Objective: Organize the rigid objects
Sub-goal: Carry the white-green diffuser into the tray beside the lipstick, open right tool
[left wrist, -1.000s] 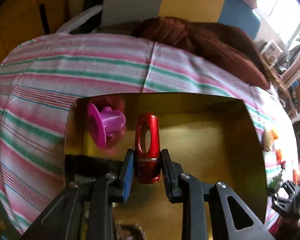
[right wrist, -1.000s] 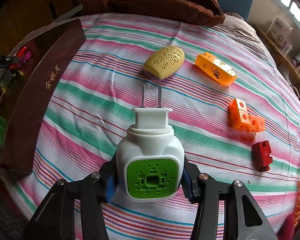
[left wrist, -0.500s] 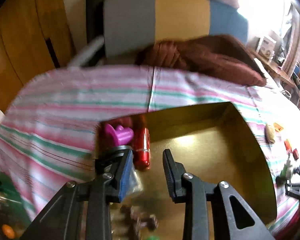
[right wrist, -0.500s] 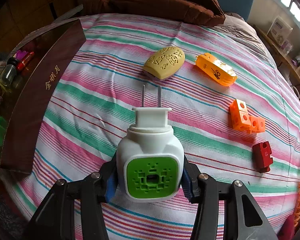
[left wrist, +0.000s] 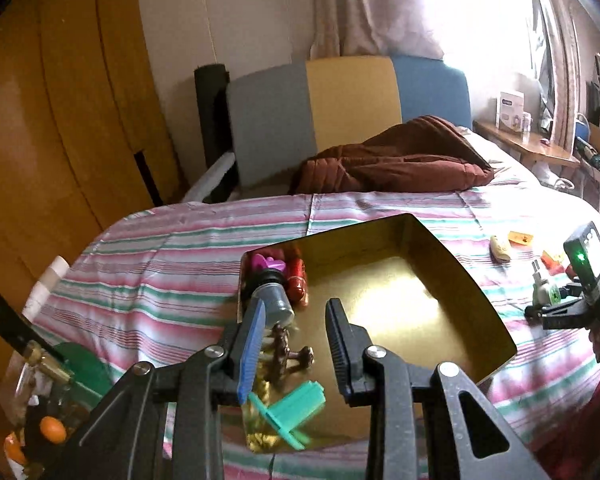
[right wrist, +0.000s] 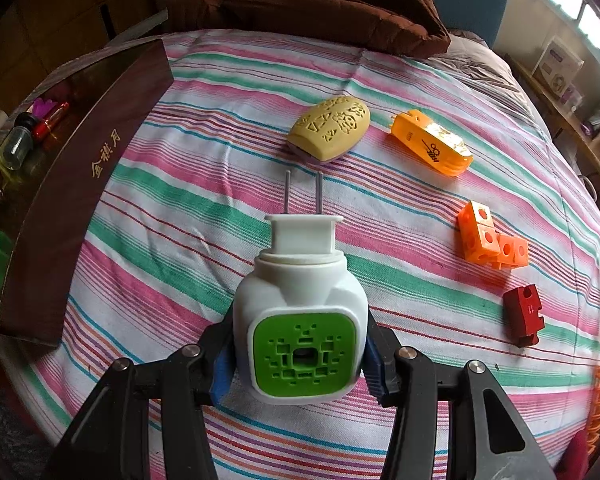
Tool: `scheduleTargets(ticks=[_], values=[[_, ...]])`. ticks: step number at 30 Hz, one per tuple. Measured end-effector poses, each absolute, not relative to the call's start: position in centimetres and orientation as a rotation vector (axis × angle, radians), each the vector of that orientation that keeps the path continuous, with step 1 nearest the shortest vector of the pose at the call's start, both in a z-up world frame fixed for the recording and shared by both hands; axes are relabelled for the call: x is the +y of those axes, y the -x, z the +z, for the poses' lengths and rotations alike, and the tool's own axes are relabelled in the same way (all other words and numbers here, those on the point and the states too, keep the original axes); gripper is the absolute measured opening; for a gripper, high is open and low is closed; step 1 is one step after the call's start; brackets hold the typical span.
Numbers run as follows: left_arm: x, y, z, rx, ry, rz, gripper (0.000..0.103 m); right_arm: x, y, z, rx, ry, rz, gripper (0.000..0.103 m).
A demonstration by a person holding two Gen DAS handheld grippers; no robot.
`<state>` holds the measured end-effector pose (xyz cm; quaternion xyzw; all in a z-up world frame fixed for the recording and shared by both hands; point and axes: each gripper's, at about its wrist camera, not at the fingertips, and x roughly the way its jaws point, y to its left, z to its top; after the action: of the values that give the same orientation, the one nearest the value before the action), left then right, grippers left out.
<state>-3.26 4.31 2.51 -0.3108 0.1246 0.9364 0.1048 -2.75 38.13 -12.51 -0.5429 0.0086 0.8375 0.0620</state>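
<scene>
1. The left gripper point(left wrist: 296, 334) is empty, its jaws having just opened to a narrow gap, above the gold box point(left wrist: 452, 256).
2. The red piece point(left wrist: 297, 280) lies at the box's 10 o'clock corner beside a magenta piece point(left wrist: 266, 261).
3. The right gripper point(right wrist: 298, 364) clamps the white-and-green plug point(right wrist: 300, 320), prongs towards 12 o'clock, over the striped sheet point(right wrist: 220, 216).

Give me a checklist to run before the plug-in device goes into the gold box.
1. Right hand-held gripper shut on the white and green plug-in device: ok.
2. Plug prongs point away from the gripper, clear of the yellow carved piece: ok.
3. Left hand-held gripper empty, jaws apart: ok.
4. Gold box has bare floor on its right side: ok.
5. Red cylinder lies inside the box, at its far left: ok.
6. Left gripper clear of the drop path: cannot tell.
</scene>
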Motion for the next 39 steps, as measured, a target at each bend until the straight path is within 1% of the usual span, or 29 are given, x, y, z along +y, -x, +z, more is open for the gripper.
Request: scheduleTargets(ticks=[5, 13, 24, 28, 33, 36, 39], values=[[3.9, 1.6, 3.1, 0.424, 0.857, 2.794, 0.031, 38.2, 3.0, -12.8, 0.029, 1.631, 2.538, 0.052], [3.1, 0.7, 3.4, 0.439, 0.829, 2.816, 0.031, 38.4, 3.3, -12.9, 0.053, 1.623, 2.514, 0.052], [1.9, 0.5, 2.6, 0.425, 0.868, 2.811, 0.031, 37.7, 3.2, -12.3, 0.106, 1.582, 2.428, 0.052], [1.4, 0.6, 2.3, 0.422, 0.883, 2.816, 0.031, 37.3, 3.1, -10.6, 0.205, 1.526, 2.461, 0.052], [0.8, 1.0, 1.7, 0.408, 0.917, 2.819, 0.031, 34.4, 3.8, -6.8, 0.304, 1.446, 2.592, 0.052], [0.5, 1.2, 1.3, 0.398, 0.937, 2.819, 0.031, 31.3, 5.3, -4.7, 0.299, 1.434, 2.688, 0.052], [0.2, 1.3, 1.0, 0.389, 0.951, 2.822, 0.031, 28.7, 6.9, -3.8, 0.288, 1.449, 2.754, 0.052]])
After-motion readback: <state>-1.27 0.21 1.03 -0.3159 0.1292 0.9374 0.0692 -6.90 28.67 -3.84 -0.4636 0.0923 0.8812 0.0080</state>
